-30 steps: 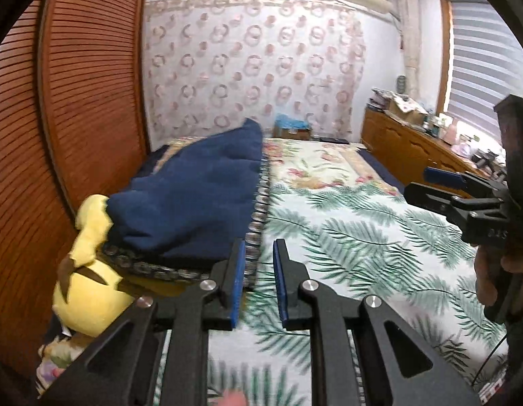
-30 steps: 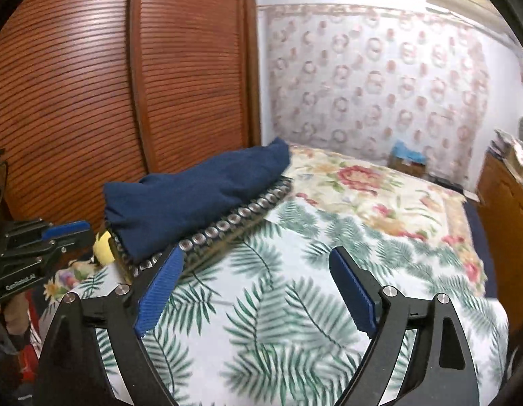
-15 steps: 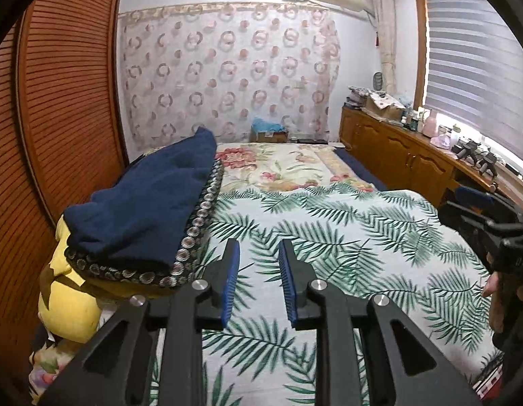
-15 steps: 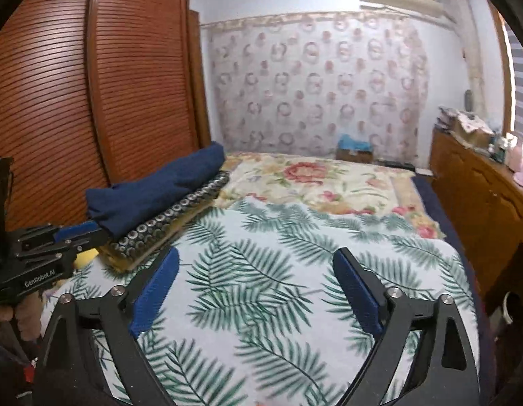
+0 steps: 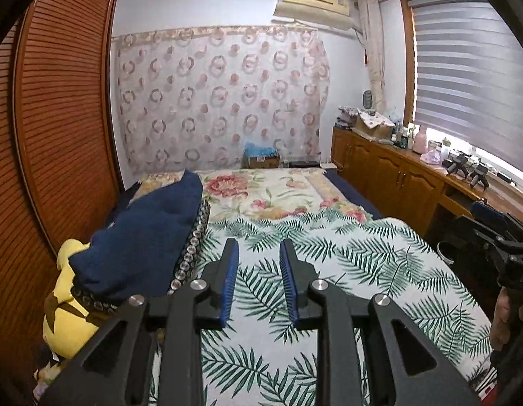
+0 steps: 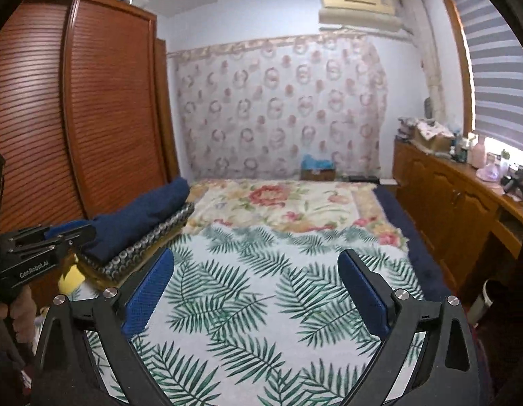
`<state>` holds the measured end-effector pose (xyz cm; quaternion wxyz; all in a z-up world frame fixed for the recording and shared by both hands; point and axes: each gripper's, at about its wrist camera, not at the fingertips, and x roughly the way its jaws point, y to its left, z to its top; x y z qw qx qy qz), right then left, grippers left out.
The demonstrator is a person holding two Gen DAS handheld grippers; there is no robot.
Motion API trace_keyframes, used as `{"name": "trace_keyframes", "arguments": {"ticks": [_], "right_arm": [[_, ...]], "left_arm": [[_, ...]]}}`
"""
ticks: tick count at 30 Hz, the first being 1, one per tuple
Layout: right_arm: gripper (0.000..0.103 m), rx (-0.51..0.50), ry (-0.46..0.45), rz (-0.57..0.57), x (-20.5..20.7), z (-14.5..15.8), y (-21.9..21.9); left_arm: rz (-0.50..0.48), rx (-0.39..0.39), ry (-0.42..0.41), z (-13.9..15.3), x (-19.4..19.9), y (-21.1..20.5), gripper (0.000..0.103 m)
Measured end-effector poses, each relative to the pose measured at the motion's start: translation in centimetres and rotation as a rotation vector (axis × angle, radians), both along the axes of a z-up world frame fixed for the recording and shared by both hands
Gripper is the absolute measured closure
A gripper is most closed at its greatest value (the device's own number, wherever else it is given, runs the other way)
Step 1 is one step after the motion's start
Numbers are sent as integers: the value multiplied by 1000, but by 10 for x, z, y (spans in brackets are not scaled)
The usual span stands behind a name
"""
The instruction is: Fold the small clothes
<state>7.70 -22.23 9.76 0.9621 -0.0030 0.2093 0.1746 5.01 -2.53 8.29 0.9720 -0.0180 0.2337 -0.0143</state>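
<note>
1. We are holding the left gripper (image 5: 258, 280) narrowly parted, grasping nothing.
2. We are holding the right gripper (image 6: 256, 292) wide apart, empty.
3. We are seeing no small clothes on the palm-leaf bedspread (image 6: 261, 270); presumably between garments.

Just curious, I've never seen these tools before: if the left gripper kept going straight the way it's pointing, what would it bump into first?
Probably the palm-leaf bedspread. The left gripper tilts slightly downward over the bed, nothing between its fingers, and no object lies ahead. Depth is hard to judge.

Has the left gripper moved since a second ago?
Yes. The left gripper rose and drew back: the navy blanket sits lower and smaller, and the air conditioner shows fully.
</note>
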Motion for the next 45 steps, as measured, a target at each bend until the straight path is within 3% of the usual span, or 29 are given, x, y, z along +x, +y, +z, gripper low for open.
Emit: {"name": "trace_keyframes", "arguments": {"ticks": [8, 45], "right_arm": [[4, 1, -39, -37, -10, 15, -7], [4, 2, -31, -46, -9, 15, -8]], "left_arm": [[16, 3, -33, 12, -8, 5, 78], [32, 8, -33, 6, -9, 13, 77]]}}
